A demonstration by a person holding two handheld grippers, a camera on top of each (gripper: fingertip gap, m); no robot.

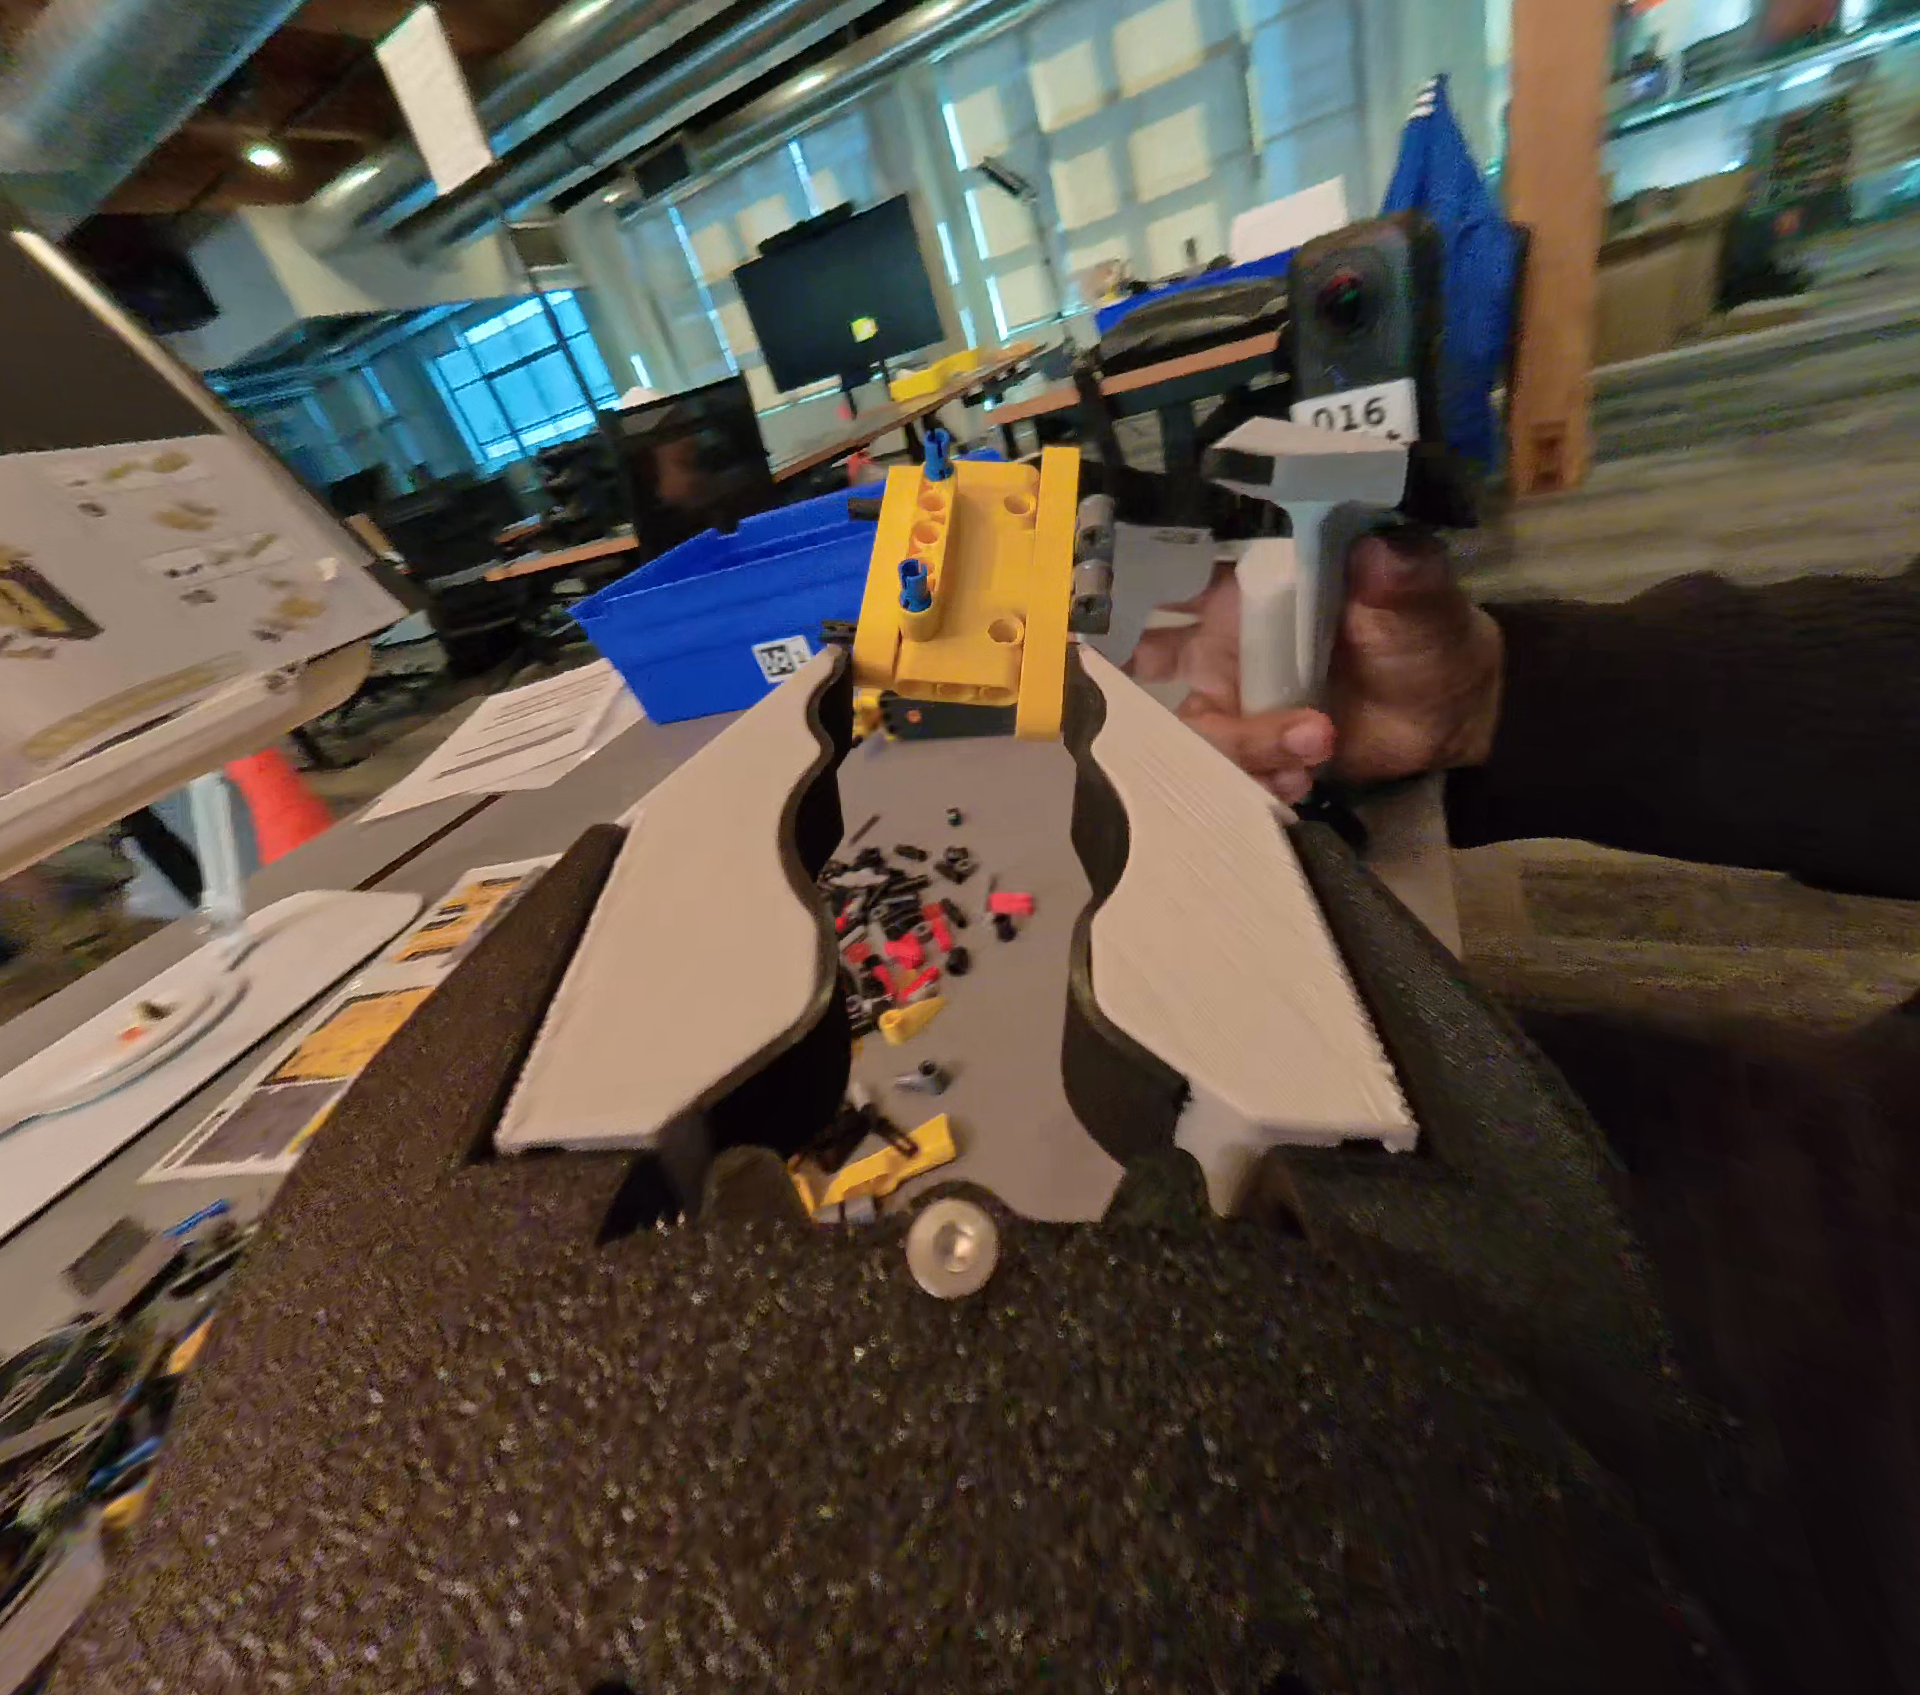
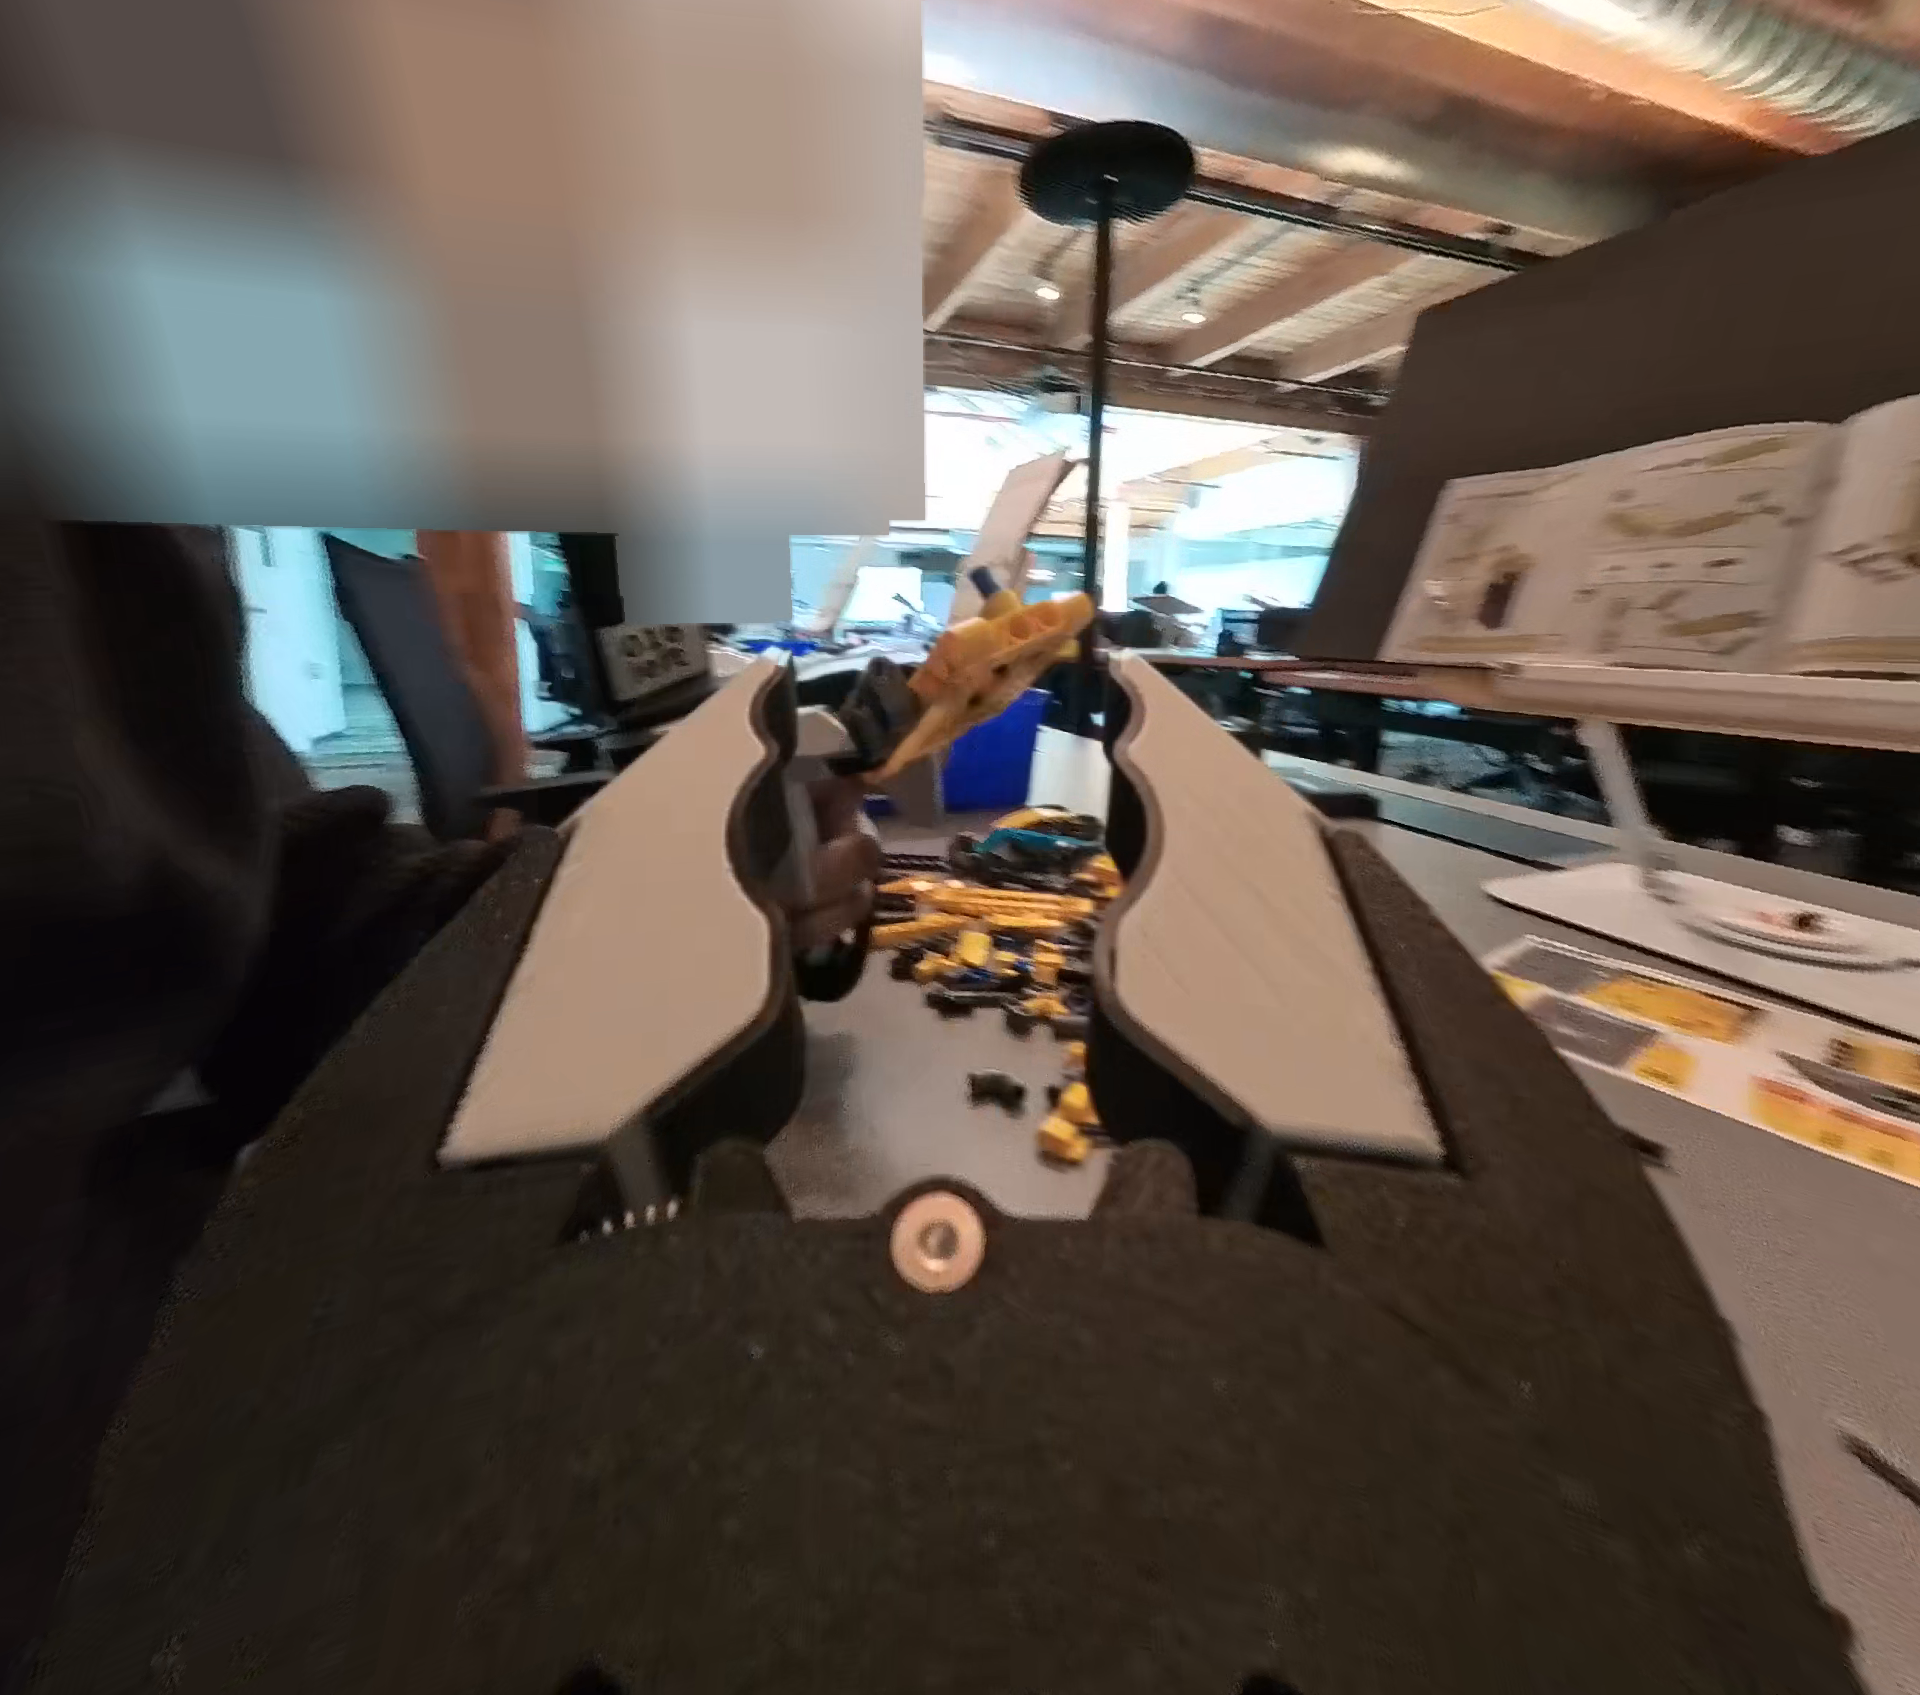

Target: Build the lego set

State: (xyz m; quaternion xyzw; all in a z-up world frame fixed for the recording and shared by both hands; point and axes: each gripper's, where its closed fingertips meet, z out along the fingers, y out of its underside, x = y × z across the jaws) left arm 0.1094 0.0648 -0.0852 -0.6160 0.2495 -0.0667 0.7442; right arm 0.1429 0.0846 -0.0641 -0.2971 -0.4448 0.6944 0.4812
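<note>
Above the grey desk [image 1: 966,824] strewn with small pieces [image 1: 904,918], my left tongs [image 1: 961,700] clamp the yellow brick assembly [image 1: 966,596] upright at their tips, while my right tongs [image 2: 945,700] stand apart, empty, just beside it.

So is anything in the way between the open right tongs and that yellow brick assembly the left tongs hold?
Nothing visible. The yellow brick assembly hangs in open air just past the tips of the right tongs; only the left tongs clamp its lower end.
</note>
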